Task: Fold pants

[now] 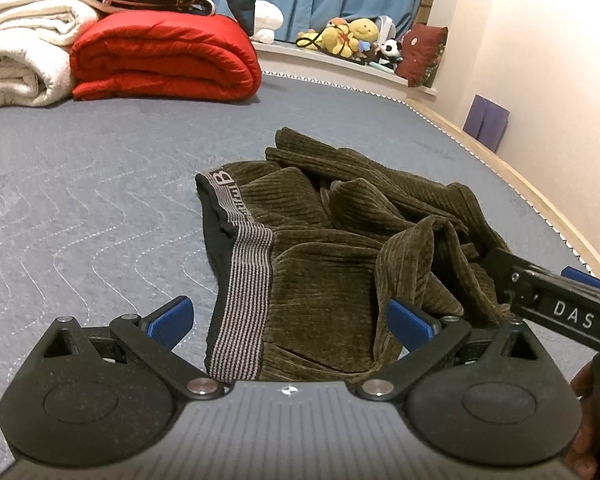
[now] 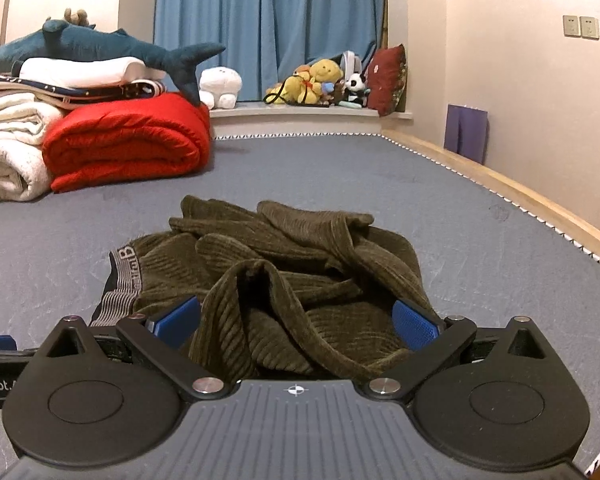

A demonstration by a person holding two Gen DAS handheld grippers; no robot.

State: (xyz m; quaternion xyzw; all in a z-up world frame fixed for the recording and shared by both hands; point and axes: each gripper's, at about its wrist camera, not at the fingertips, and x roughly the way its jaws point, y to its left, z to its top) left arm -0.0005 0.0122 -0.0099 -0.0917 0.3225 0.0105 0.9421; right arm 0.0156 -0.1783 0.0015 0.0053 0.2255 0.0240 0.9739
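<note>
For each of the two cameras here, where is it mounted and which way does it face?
Left wrist: sits on the left gripper, facing forward over the pants at their striped waistband; its own open fingers show, plus the right gripper's body and a hand at the right edge.
Right wrist: sits on the right gripper, facing a raised fold of the pants; its open fingers show, and part of the left gripper at the left edge.
Shared: pants, grey bed, red quilt, blue curtain.
</note>
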